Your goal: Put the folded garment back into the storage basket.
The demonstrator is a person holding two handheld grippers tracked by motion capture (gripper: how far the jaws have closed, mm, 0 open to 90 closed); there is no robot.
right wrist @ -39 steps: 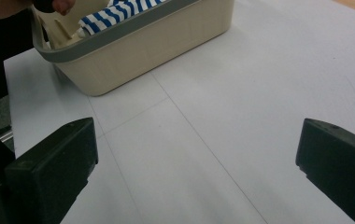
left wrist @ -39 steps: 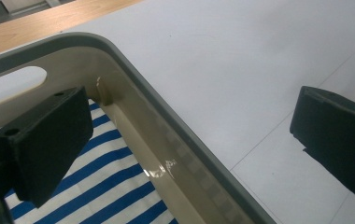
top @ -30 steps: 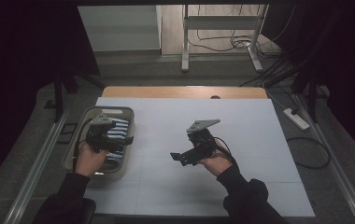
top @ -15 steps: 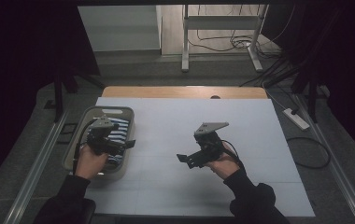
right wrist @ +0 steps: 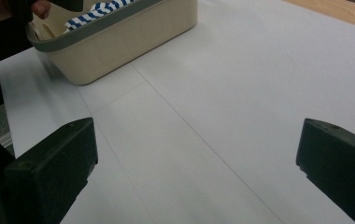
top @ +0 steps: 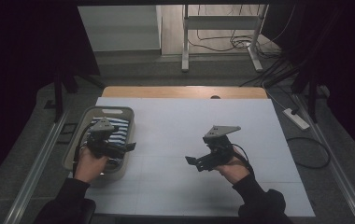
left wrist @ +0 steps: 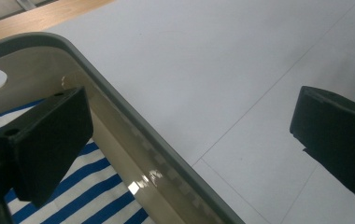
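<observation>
A beige basket [top: 115,110] with a grey rim sits at the left of the white table [top: 175,121]. A blue-and-white striped cloth [top: 116,125] lies inside it. My left gripper [top: 125,150] hovers open over the basket's right wall. In the left gripper view one jaw stands above the striped cloth [left wrist: 91,186], the other above the table, and the rim [left wrist: 166,151] runs between them. My right gripper [top: 194,163] is open and empty over the table's middle, pointing left toward the basket [right wrist: 119,32].
A wooden strip [top: 185,92] borders the table's far edge. Beyond it are a metal stand [top: 222,32] and cables on the floor. A power strip [top: 296,119] lies off the right edge. Bare white table [right wrist: 222,93] spreads between the right gripper's jaws.
The right gripper has drifted slightly right and toward the person, still open. The left gripper has stayed over the basket.
</observation>
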